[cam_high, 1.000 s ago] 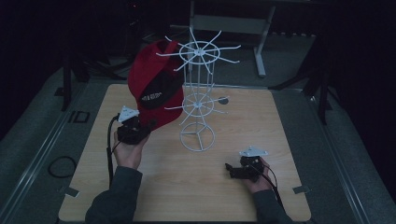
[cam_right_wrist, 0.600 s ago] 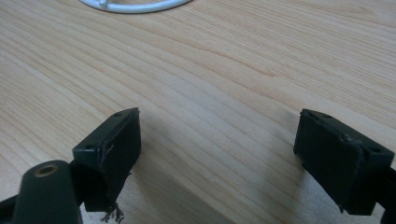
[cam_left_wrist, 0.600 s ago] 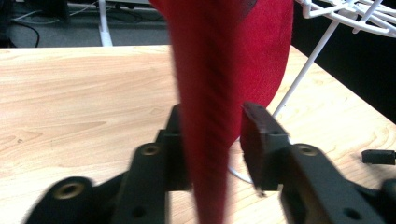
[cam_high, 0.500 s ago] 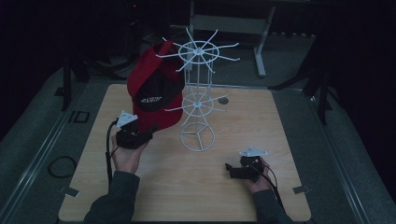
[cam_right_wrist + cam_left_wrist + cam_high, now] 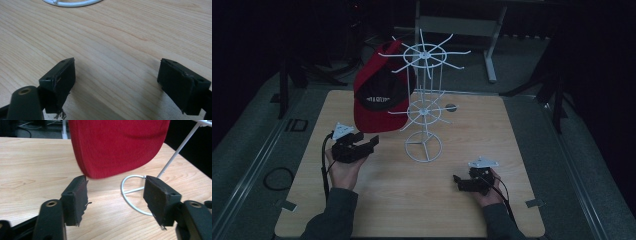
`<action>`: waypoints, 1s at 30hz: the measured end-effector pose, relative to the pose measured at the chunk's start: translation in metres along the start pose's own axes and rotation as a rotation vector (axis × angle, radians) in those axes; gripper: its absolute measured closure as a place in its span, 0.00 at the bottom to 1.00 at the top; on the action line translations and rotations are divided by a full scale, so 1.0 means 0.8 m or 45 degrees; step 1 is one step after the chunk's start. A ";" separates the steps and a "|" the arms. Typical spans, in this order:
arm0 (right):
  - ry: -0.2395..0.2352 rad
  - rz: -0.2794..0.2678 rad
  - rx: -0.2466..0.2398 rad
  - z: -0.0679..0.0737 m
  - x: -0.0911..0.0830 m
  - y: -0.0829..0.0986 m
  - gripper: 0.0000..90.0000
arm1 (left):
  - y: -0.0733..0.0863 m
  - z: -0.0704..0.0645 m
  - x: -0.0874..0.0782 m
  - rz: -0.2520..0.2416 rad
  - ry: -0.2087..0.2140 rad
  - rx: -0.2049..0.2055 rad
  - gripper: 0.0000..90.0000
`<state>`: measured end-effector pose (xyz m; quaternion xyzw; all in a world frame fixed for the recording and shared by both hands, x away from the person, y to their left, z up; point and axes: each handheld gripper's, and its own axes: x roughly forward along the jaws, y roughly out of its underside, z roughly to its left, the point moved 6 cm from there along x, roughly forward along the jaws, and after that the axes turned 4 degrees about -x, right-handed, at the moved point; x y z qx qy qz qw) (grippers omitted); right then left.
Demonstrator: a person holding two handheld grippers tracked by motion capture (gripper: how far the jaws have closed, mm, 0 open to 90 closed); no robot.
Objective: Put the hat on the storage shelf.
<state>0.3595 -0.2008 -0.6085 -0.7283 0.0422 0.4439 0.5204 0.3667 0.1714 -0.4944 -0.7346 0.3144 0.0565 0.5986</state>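
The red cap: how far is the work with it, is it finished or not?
Looks done: the red cap hangs on the white wire rack, with its brim clear of the table. In hand: nothing; the left gripper is open just below the brim, and the right gripper is open over bare wood. Probably left: only drawing the hands away.

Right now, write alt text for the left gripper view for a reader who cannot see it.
The left claw is open, its two black jaws spread wide just short of the brim of a red cap that hangs above a light wooden table. Behind the jaws, the white wire stand rests its ring base on the table.
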 end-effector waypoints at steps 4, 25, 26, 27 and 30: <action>0.000 0.000 0.000 0.000 0.000 0.000 0.16 | 0.001 0.006 -0.001 -0.017 -0.041 0.003 0.34; -0.001 0.000 -0.004 0.000 0.000 0.000 0.16 | 0.032 0.023 0.007 0.012 -0.014 -0.005 0.35; -0.001 0.000 -0.004 0.000 0.000 0.000 0.16 | 0.034 0.024 0.008 0.017 -0.017 -0.006 0.35; -0.001 0.000 -0.004 0.000 0.000 0.000 0.16 | 0.036 0.026 0.009 0.022 -0.019 -0.011 0.35; -0.001 0.001 -0.003 0.000 0.000 0.000 0.16 | 0.043 0.031 0.012 0.040 -0.028 -0.017 0.35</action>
